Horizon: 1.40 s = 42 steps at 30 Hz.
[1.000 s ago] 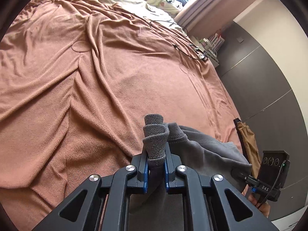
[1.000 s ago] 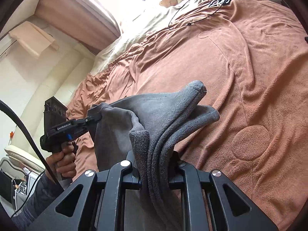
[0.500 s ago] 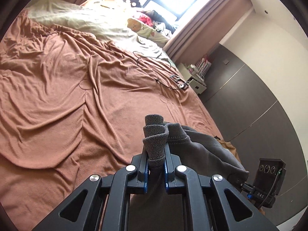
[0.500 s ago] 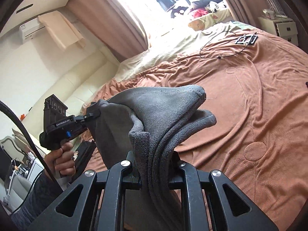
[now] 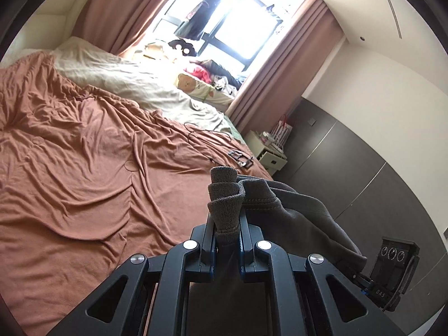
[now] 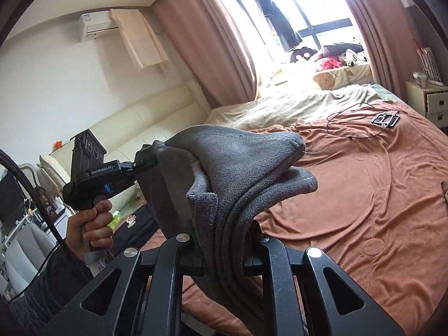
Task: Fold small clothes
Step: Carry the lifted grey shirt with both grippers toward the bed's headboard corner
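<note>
Grey garment (image 5: 294,212) pinched by left tongs (image 5: 226,224), right tongs (image 6: 224,254), above bed (image 5: 84,168).

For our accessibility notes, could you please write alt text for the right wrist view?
The right gripper clamps a bunched grey garment, whose far edge the left gripper holds, above a bed with an orange-brown blanket. A bright curtained window lies beyond.

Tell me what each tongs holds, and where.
Both hold one grey garment: left tongs pinch a bunched ribbed edge, right tongs clamp several folded layers.

Both grippers have lifted the grey garment (image 6: 238,173) higher above the bed (image 5: 84,168)
</note>
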Motion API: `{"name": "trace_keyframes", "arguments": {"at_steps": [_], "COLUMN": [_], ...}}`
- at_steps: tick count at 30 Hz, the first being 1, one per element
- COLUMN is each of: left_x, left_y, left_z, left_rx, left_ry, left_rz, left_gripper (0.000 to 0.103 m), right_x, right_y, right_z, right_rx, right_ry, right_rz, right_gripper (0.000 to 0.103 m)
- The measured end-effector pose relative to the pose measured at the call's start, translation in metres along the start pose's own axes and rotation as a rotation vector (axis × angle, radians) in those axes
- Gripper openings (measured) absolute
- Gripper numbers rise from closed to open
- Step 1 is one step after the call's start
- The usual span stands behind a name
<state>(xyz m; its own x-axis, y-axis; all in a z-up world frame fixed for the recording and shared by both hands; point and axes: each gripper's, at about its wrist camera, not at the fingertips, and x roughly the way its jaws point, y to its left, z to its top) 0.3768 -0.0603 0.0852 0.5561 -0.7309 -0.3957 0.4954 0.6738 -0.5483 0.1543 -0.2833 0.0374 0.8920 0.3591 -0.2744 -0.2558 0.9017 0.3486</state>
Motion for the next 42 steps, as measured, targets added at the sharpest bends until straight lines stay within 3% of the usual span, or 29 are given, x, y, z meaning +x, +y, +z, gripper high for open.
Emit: {"name": "trace_keyframes", "arguments": {"at_steps": [5, 15, 23, 42], "left_x": [-0.032, -0.133, -0.202, -0.341], "left_y": [-0.004, 0.02, 0.075, 0.208], "left_z": [0.01, 0.028, 0.029, 0.041], "left_rx": [-0.01, -0.025, -0.071, -0.139], "left_ry": [-0.058, -0.204, -0.286, -0.411], "left_rz": [-0.002, 0.064, 0.127, 0.285], "left_gripper": [0.012, 0.012, 0.012, 0.012], "right_x": [0.003, 0.057, 0.117, 0.248], "right_y": [0.035, 0.082, 0.108, 0.222], "right_z": [0.004, 0.01, 0.019, 0.026], "right_rx": [-0.07, -0.114, -0.172, -0.324], "right_ry": [0.016, 0.038, 0.074, 0.152], "right_rz": [0.024, 0.132, 0.207, 0.352], "right_gripper": [0.011, 0.011, 0.011, 0.011]}}
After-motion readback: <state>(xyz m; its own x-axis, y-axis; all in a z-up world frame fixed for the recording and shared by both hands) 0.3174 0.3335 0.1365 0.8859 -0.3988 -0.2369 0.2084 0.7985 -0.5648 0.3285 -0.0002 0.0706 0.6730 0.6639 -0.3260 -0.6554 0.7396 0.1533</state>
